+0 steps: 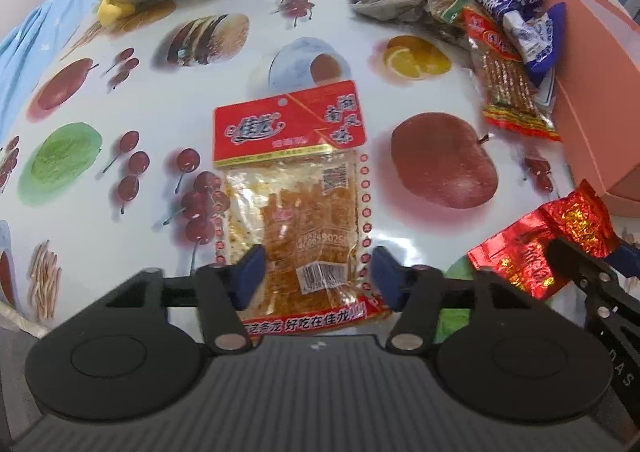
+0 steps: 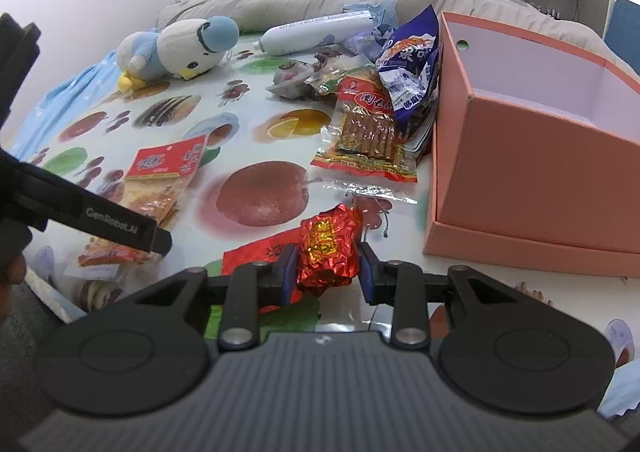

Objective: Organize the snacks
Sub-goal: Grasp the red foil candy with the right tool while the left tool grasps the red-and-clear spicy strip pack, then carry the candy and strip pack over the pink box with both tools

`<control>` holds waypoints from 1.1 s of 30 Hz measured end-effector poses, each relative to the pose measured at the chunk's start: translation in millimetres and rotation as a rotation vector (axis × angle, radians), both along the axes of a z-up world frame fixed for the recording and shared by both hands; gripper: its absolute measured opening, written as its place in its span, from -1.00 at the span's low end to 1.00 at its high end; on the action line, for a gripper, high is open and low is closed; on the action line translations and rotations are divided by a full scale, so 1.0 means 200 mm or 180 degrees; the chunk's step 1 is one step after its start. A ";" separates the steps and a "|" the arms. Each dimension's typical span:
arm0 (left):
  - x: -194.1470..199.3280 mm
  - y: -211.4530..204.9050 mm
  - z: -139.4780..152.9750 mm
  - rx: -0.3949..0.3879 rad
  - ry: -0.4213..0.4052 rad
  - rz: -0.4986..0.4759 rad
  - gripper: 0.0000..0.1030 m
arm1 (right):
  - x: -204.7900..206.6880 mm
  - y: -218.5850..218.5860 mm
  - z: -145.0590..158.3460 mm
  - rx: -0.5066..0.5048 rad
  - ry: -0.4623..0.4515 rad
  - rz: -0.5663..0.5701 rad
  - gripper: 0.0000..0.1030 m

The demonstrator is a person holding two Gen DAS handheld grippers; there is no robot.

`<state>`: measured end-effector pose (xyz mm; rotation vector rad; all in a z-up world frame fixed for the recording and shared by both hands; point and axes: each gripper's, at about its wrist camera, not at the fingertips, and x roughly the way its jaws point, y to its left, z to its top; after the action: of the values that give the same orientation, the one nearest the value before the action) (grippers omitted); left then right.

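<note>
Snack packet point(image 1: 292, 196) with its red header lies flat between the left gripper's point(image 1: 318, 276) parted pads — right gripper point(image 2: 327, 266) clamps a crinkled red foil packet point(image 2: 330, 248).

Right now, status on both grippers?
Left gripper straddling red-topped snack pack, no clamp seen. Right gripper shut on red foil packet. Pink box unobstructed.

Both views are evenly and brightly lit by soft, diffuse light; its source is not visible. Shadows are faint and short. The glossy tabletop point(image 1: 120, 180) carries pale glare streaks near the foil packet point(image 1: 540, 248), whose crinkles throw sharp highlights. Fisheye distortion bends the tabletop and pink box point(image 2: 532, 180) strongly towards the edges, with black vignetting in the corners. Detail is soft throughout, most so at the frame margins.
</note>
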<state>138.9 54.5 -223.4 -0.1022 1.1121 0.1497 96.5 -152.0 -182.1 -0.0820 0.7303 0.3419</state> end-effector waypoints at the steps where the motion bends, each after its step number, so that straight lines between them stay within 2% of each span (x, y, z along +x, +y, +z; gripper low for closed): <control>1: -0.01 0.00 0.01 0.0016 -0.0028 -0.0010 -0.07 | 0.00 0.00 0.00 -0.0003 -0.0003 0.0001 -0.32; 4: -0.03 0.00 0.02 -0.0010 -0.0113 -0.0014 -0.25 | -0.02 0.00 0.03 -0.0027 -0.0021 -0.0002 -0.32; 7: -0.06 0.02 0.06 -0.0110 -0.0190 0.0016 -0.31 | -0.03 -0.02 0.07 -0.0016 -0.0027 -0.0035 -0.33; 13: -0.13 0.01 0.17 -0.0311 -0.0351 0.0032 -0.32 | -0.07 -0.08 0.17 0.0063 -0.0035 -0.0143 -0.33; 23: -0.23 -0.08 0.48 -0.0570 -0.0701 -0.0040 -0.32 | -0.16 -0.15 0.44 0.0225 -0.0201 -0.0235 -0.32; 33: -0.31 -0.29 0.72 -0.0873 -0.0983 -0.0315 -0.32 | -0.27 -0.34 0.67 0.0347 -0.0420 -0.0450 -0.32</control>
<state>77.2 -2.6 -79.0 -0.3046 0.8218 -0.1059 41.8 -220.4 -47.7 0.0498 0.5821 0.2383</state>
